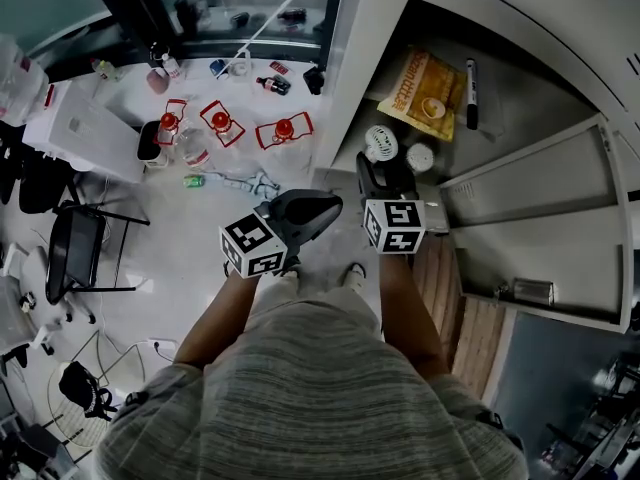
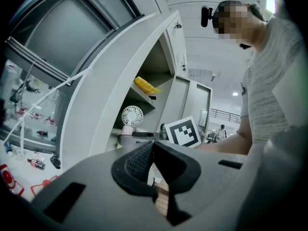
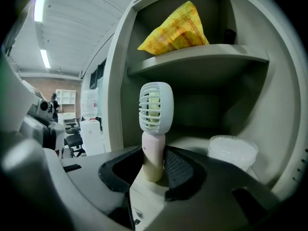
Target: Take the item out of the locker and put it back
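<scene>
Right hand-held gripper (image 3: 153, 170) pinches the small fan (image 3: 155, 107) by its smooth handle, upright in the lower compartment of the locker (image 3: 120, 81); likely light, stiff plastic, slippery stem, thin grille fragile, so the handle is the hold; left hand-held gripper (image 2: 153, 165) pressed together, empty.

Small handheld fan (image 3: 155, 110): white round caged head, pale pink handle, upright. The handle is clamped between the right tool's (image 3: 153, 172) pads. Fan is at the front of the open grey locker's (image 1: 520, 118) lower compartment, below the shelf (image 3: 202, 57).
</scene>
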`<act>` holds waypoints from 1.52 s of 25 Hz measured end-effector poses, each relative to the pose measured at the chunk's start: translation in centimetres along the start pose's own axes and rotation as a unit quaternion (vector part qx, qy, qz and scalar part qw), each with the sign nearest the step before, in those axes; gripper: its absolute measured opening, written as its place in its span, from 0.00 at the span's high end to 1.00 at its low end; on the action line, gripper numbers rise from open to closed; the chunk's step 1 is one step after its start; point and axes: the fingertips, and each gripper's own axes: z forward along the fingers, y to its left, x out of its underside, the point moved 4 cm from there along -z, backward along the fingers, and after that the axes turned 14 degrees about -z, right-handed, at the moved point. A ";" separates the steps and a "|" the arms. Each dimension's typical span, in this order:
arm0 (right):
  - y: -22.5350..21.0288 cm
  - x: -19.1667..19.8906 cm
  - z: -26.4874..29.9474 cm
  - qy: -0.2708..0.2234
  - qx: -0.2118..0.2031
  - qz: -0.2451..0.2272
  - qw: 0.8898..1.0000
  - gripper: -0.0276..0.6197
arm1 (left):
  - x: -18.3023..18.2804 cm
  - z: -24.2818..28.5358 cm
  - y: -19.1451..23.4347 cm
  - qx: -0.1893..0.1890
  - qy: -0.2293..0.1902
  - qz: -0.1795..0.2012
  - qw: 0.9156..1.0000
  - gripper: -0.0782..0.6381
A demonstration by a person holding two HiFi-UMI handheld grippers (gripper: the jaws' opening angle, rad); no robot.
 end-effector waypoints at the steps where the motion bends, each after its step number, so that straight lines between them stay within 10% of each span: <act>1: 0.0 0.0 0.2 0.000 0.001 0.000 1.000 0.73 | 0.0 0.0 0.0 0.000 0.000 0.000 1.000 0.88; 38: 0.0 0.5 -2.2 -0.024 -0.002 0.042 0.999 0.64 | 0.3 0.9 -0.1 0.016 0.012 0.000 1.000 0.88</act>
